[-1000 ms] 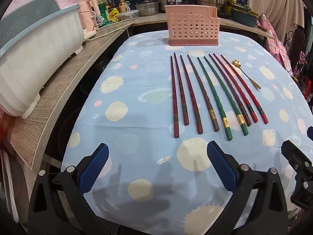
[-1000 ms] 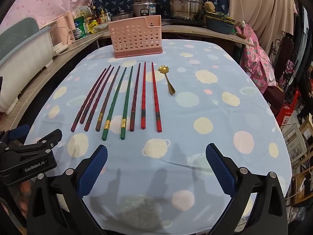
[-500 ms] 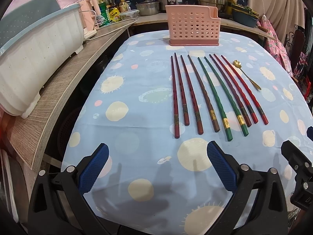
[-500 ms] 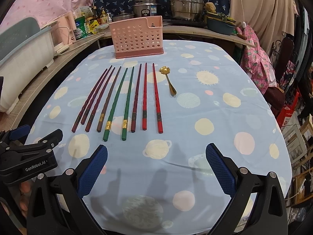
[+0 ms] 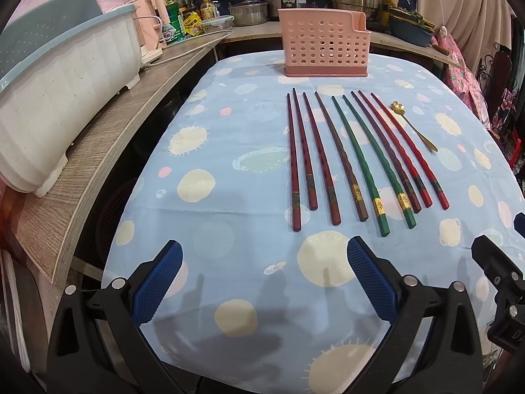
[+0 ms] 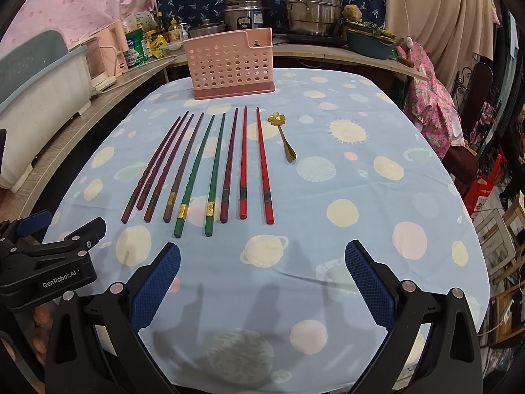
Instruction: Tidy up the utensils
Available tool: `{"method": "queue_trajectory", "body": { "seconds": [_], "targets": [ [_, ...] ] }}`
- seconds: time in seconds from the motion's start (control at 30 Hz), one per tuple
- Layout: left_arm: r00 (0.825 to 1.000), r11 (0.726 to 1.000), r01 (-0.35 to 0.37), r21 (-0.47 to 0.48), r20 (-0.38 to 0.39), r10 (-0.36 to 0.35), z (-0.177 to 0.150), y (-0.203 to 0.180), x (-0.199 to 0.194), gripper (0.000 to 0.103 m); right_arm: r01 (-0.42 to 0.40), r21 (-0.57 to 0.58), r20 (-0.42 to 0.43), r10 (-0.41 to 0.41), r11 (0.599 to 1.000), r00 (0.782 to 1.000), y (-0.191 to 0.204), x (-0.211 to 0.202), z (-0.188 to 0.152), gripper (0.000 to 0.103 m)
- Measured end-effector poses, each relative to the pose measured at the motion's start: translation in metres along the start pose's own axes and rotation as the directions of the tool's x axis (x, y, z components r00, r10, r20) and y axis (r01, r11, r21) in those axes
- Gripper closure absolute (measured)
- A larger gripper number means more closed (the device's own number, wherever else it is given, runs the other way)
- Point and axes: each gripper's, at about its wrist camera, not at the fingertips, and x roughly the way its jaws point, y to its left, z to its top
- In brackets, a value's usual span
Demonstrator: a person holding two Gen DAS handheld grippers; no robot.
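The one text that reads clearly is "GenRobot.AI", in white letters on the black body of the left gripper (image 6: 49,249), at the lower left of the right wrist view. At the lower right edge of the left wrist view, the black body of the right gripper (image 5: 505,295) bears part of a white marking, cut off by the frame and not readable. On the bench at the upper left of both views, a green-and-white can (image 6: 134,51) and a yellow packet (image 5: 192,23) carry printed labels, and a pot (image 6: 246,13) behind them has a small sticker, but all of that print is too small and blurred to make out.
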Motion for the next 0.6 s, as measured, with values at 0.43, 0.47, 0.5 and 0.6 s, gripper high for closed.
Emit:
{"method": "queue_trajectory", "body": {
  "seconds": [0.43,0.47,0.5,0.6],
  "targets": [
    [1.000,1.000,0.000,-0.010,-0.003,0.000,0.0015,0.0007,-0.0015,0.007,-0.002,-0.004,0.004,0.002,1.000,1.000,0.0021,-0.0003,-0.0002,0.007],
    [1.000,1.000,0.000,-0.010,-0.003,0.000,0.0015,0.0007,-0.0015,0.007,-0.002,-0.003,0.005,0.002,1.000,1.000,0.0018,-0.0003,-0.0002,0.007],
    [1.000,1.000,-0.001,-0.010,-0.003,0.001,0.0015,0.0007,-0.0015,0.007,-0.003,-0.003,0.004,0.003,1.000,1.000,0.0015,-0.0002,-0.0001,0.007],
    [1.000,1.000,-0.001,-0.010,-0.004,0.001,0.0015,0.0007,-0.0014,0.007,-0.002,-0.003,0.004,0.002,1.000,1.000,0.0014,-0.0002,-0.0002,0.007]
  ]
}}
